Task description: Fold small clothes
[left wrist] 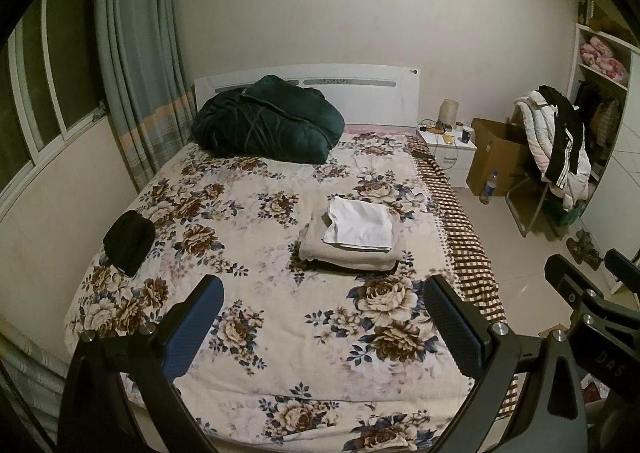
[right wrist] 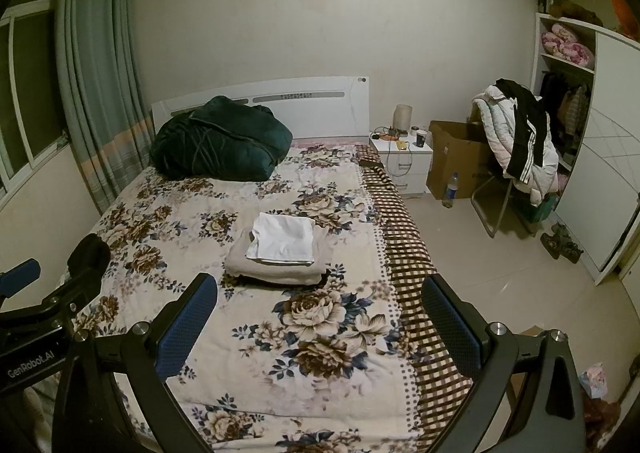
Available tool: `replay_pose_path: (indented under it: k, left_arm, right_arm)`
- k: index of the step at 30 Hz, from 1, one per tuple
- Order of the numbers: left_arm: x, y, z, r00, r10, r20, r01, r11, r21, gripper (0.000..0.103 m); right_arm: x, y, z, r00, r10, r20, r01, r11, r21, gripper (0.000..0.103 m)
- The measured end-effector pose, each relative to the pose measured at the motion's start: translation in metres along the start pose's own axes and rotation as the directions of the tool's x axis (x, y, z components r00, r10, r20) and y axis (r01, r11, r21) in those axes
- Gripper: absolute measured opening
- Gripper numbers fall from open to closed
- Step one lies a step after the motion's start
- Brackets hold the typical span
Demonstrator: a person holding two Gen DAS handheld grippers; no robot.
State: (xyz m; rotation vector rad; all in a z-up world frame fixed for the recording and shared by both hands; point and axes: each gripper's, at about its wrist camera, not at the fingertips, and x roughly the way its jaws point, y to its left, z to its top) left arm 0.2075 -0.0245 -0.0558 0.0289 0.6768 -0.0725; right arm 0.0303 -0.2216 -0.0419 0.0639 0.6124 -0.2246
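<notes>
Both grippers, left (left wrist: 324, 317) and right (right wrist: 320, 315), hover jaws spread, empty, short of the folded clothes stack (left wrist: 352, 239).

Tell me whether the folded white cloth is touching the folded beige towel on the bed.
Touching. The left wrist view shows the folded white cloth lying directly on top of the folded beige towel, with no gap.

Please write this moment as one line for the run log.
left tool: open, empty, above bed | right tool: open, empty | white garment: folded, on beige folded cloth | black item: near left bed edge, untouched
</notes>
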Motion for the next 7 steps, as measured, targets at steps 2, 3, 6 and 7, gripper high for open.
replay_pose_path:
  k: [2,3,6,7]
  left_arm:
    - [0.0008,0.0008,-0.0006,1.000,0.002,0.003,-0.002,1.000,0.000,0.102]
    - [0.0003,0.0009,-0.0020,1.000,0.005,0.004,-0.005,1.000,0.000,0.102]
    - [-0.0009,0.0024,-0.0043,1.000,0.008,0.008,-0.008,1.000,-0.001,0.102]
    - [-0.0005,0.0028,-0.0040,1.000,0.009,0.009,-0.009,1.000,-0.002,0.102]
  right_arm:
    - [0.0006,0.0000,-0.0002,1.000,0.000,-0.002,0.000,1.000,0.000,0.103]
    - [-0.0002,0.0000,0.0004,1.000,0.000,-0.001,0.000,1.000,0.002,0.103]
    - [-0.0003,-0.0002,0.0011,1.000,-0.001,-0.001,0.001,1.000,0.000,0.103]
    - [-0.0003,-0.0003,0.0007,1.000,0.000,-0.001,0.000,1.000,0.003,0.103]
